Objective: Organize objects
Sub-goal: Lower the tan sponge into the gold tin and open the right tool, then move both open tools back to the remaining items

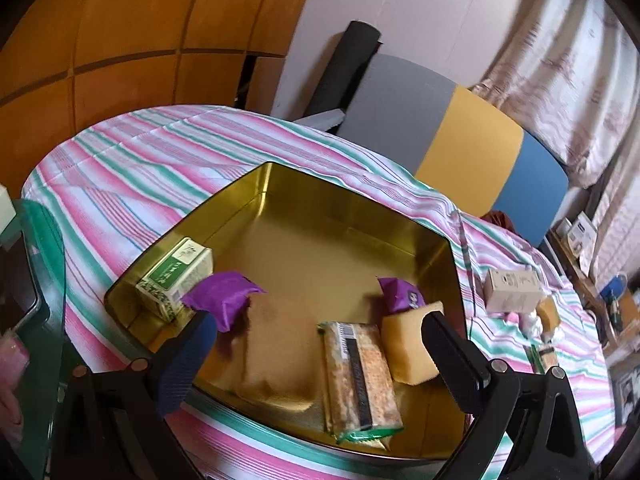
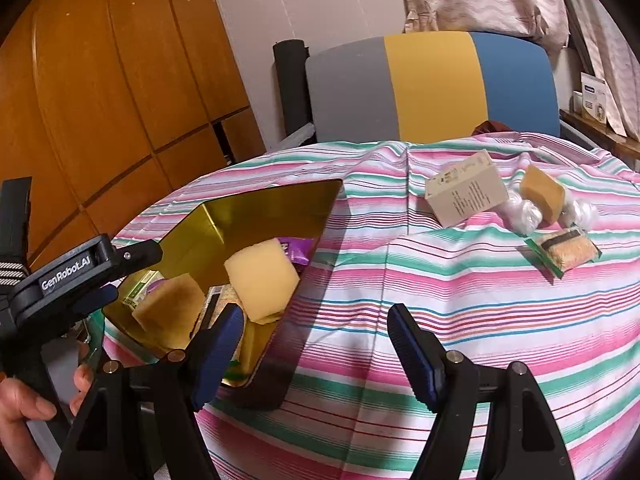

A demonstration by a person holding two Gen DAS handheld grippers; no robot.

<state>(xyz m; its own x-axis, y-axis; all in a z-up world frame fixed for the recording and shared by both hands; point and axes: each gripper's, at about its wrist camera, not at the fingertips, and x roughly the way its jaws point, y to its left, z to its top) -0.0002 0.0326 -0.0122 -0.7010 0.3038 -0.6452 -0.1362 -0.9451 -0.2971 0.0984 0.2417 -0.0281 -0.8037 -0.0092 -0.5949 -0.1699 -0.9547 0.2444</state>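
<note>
A gold hexagonal tin (image 1: 344, 216) sits on the striped tablecloth. In it lie a green tea box (image 1: 176, 276), two purple packets (image 1: 224, 296), a tan sponge (image 1: 276, 356), a cracker pack (image 1: 358, 376) and a yellow sponge (image 1: 408, 344). My left gripper (image 1: 316, 344) is open and empty over the tin's near side. My right gripper (image 2: 316, 344) is open and empty above the cloth, right of the tin (image 2: 256, 208). A beige box (image 2: 466, 194), a yellow sponge (image 2: 544, 192), white wrapped balls (image 2: 524, 212) and a cracker pack (image 2: 566, 254) lie on the cloth far right.
A grey, yellow and blue chair back (image 2: 432, 84) stands behind the table. Wooden cabinets (image 2: 100, 100) are at the left, curtains (image 1: 560, 60) at the right. A shelf with small items (image 1: 580, 240) is at the far right.
</note>
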